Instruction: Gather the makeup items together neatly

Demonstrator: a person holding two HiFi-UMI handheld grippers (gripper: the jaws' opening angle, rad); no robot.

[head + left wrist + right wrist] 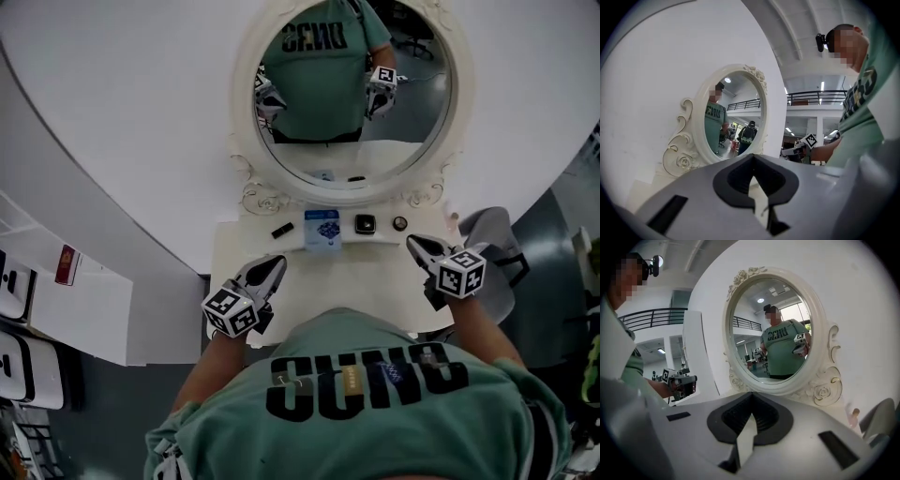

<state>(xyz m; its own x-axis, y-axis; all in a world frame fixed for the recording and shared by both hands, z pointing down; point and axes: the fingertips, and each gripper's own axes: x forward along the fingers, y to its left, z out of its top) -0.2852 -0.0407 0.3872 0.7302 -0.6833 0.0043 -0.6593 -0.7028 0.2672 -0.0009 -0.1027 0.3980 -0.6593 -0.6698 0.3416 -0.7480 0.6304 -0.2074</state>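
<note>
A cream worktop point(375, 281) stood against a curved white wall, below an oval mirror point(352, 94) in a scrolled frame. The left gripper point(274, 266) and the right gripper point(416, 243) hung over the worktop's near part, their fingers point(729, 183) closed together on nothing. Beyond the fingertips, along the mirror's foot, a black tube point(281, 230), a blue box point(322, 230), a black compact point(365, 224) and a small round pot point(400, 223) lay apart in a row.

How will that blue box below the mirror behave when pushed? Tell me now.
The blue box has flat faces and square corners, so it will likely slide, not roll. It looks like thin printed card, so it is probably light and easily dented by a squeeze. Whether it stands or lies flat is unclear; if standing, a high push may tip it.
</note>
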